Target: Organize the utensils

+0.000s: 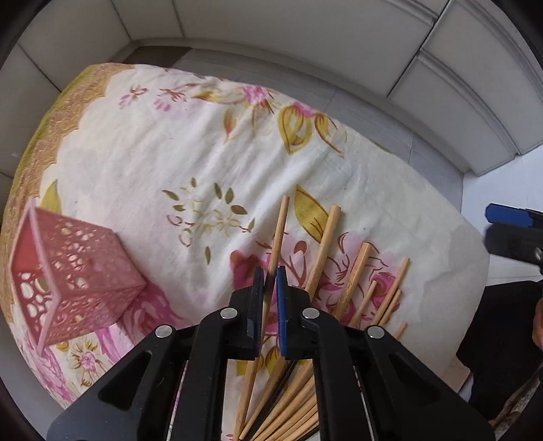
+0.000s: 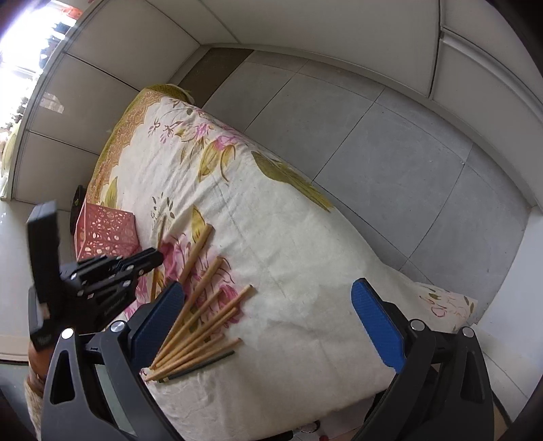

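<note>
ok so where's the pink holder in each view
Left wrist view: the pink holder sits at the left edge, left of the left gripper, on the floral cloth.
Right wrist view: it is at mid-left, just behind the left gripper.
Shared landmark: the fan of bamboo chopsticks, right of the holder in both.

A home room — floral cloth (image 1: 210, 142) over a table, grey floor tiles (image 2: 390, 142), white panelled cabinets (image 1: 305, 30).
</note>
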`<state>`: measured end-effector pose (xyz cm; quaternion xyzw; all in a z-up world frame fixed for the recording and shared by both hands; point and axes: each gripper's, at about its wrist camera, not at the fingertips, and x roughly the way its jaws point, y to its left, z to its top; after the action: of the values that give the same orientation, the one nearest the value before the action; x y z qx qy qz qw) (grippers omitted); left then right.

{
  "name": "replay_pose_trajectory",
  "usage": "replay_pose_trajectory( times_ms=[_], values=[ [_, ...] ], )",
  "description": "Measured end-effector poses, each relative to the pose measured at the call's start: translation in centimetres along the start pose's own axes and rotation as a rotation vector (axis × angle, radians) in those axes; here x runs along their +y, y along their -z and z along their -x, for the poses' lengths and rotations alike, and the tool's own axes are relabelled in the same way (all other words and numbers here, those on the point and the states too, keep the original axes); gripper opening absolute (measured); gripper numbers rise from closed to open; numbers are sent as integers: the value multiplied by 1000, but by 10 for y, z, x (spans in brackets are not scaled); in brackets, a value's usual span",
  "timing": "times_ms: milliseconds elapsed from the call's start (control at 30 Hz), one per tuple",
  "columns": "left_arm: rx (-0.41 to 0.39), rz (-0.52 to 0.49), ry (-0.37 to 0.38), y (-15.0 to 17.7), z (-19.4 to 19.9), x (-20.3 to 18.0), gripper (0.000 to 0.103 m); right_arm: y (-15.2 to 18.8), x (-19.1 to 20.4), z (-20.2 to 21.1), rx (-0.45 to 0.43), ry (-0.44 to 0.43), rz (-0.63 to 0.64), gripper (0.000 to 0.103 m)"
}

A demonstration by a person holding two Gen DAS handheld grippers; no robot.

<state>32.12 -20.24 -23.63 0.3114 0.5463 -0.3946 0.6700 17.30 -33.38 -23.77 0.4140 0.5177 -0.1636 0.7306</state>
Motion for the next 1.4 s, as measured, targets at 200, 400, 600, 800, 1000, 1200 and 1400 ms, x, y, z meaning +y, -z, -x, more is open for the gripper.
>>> replay_pose_trajectory(
  times_ms=[200, 400, 600, 800, 1000, 1200, 1400],
  values=[
    [-251, 81, -70, 48, 84, 32, 5, -35, 51, -48, 226, 6, -42, 52],
    [-453, 101, -139, 115, 162, 61, 5, -40, 75, -86, 316, 109, -148, 34],
    [-583, 109, -157, 160, 206, 63, 5, -46, 90, -109, 342, 166, -258, 29],
    [-646, 146, -164, 190, 226, 73, 5, -47, 101, -124, 300, 249, -309, 11],
    [-705, 230, -166, 203, 242, 74, 5, -40, 131, -124, 192, 217, -212, 10],
    [-776, 346, -185, 207, 261, 68, 5, -9, 168, -77, 32, 26, -14, 9],
    [-823, 439, -195, 196, 277, 60, 5, 31, 183, 2, -127, -83, 233, 9]
  ],
)
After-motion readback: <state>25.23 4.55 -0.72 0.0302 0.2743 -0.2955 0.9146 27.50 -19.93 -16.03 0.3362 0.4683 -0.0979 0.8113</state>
